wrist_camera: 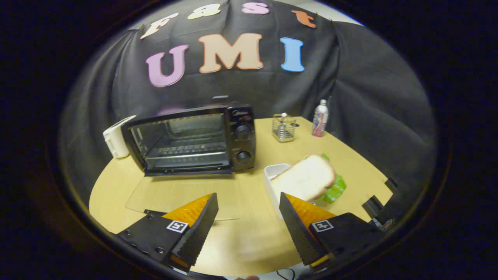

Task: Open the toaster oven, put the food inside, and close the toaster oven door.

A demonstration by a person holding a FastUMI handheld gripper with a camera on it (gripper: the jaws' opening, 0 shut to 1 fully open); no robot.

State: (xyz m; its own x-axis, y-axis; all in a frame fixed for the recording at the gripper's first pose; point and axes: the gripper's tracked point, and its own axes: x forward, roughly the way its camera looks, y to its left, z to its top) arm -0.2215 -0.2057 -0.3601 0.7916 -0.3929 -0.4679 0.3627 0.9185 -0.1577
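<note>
Currently the black toaster oven (190,140) stands on the round pale-wood table (249,241), beyond the gripper fingers and toward the far left. Its transparent glass door (183,200) is folded fully down and lies flat on the tabletop in front of the cavity, reaching nearly to the left finger. Inside the open cavity a metal wire rack (186,149) spans the width. Two round black knobs (243,144) sit one above the other on the control panel at the oven's right side.

The slice of white bread (305,179), pale with a tan crust edge, lies tilted over a white rectangular container (272,173), just ahead of the right finger. A crinkled green leafy item (335,189) shows beneath and to the right of the bread; its material cannot be determined.

The gripper (249,208) is open: its two ridged, wedge-shaped fingers (198,227) stand well apart with only bare tabletop between them, and neither touches the bread or the oven.

Behind the oven's left side rests a white plastic box-shaped object (115,139). At the far edge of the table stand a small wire-mesh metal holder (283,127) and, to its right, an upright bottle with a white cap and a pink-patterned label (320,118).
</note>
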